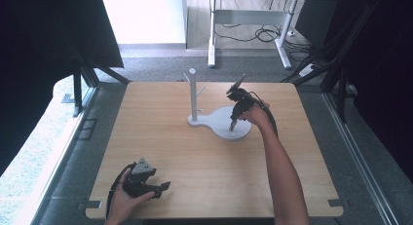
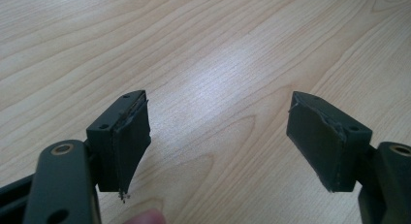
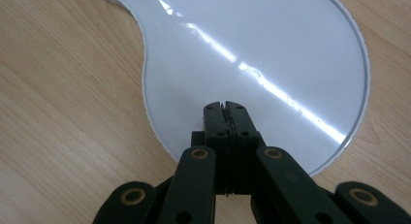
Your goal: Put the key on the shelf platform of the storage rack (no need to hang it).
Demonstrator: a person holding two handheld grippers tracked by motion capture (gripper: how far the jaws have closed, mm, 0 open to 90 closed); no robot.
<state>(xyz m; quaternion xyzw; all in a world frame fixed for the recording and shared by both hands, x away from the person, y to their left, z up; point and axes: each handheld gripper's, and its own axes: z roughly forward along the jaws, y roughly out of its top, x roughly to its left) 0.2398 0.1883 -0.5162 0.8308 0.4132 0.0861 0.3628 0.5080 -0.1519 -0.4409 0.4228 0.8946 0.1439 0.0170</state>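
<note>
Left hand-held gripper (image 1: 163,187) jaws wide over bare counter (image 1: 204,157). Right hand-held gripper (image 3: 225,107) jaws closed, empty, tips over white stand base (image 3: 271,44).

We see one wooden table (image 1: 204,152). We see one white stand (image 1: 221,122) with one tall post (image 1: 193,93) near the far edge. We count two black grippers, the left gripper (image 1: 163,188) and the right gripper (image 1: 233,125).
</note>
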